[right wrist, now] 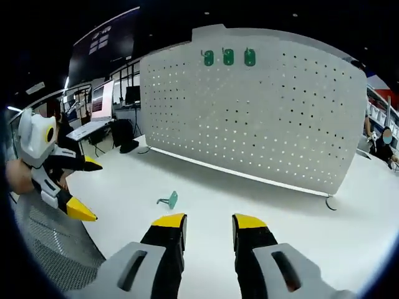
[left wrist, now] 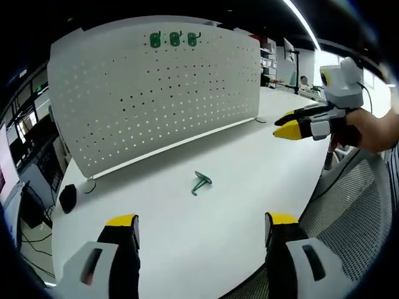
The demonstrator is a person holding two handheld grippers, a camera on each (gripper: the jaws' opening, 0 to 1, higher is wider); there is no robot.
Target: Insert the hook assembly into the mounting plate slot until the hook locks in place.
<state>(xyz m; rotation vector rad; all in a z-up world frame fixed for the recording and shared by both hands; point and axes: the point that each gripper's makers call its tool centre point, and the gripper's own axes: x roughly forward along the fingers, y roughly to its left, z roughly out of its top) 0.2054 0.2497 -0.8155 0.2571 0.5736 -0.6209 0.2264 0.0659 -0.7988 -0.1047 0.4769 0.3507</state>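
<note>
Currently: green hook [left wrist: 201, 182] loose on my white table [left wrist: 187, 237], well apart from the pegboard [left wrist: 156, 93], where three green hooks [left wrist: 174, 40] already hang. Left gripper [left wrist: 198, 225] and right gripper [right wrist: 209, 225] both spread, empty. Insertion not begun.

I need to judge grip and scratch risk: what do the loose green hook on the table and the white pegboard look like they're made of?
Green hook: looks like moulded plastic, with uniform colour and a dull sheen; coated metal is possible.
Pegboard: probably thin sheet metal painted matte white, judging by its regular punched holes and smooth curved corners, though I can't be sure.
</note>
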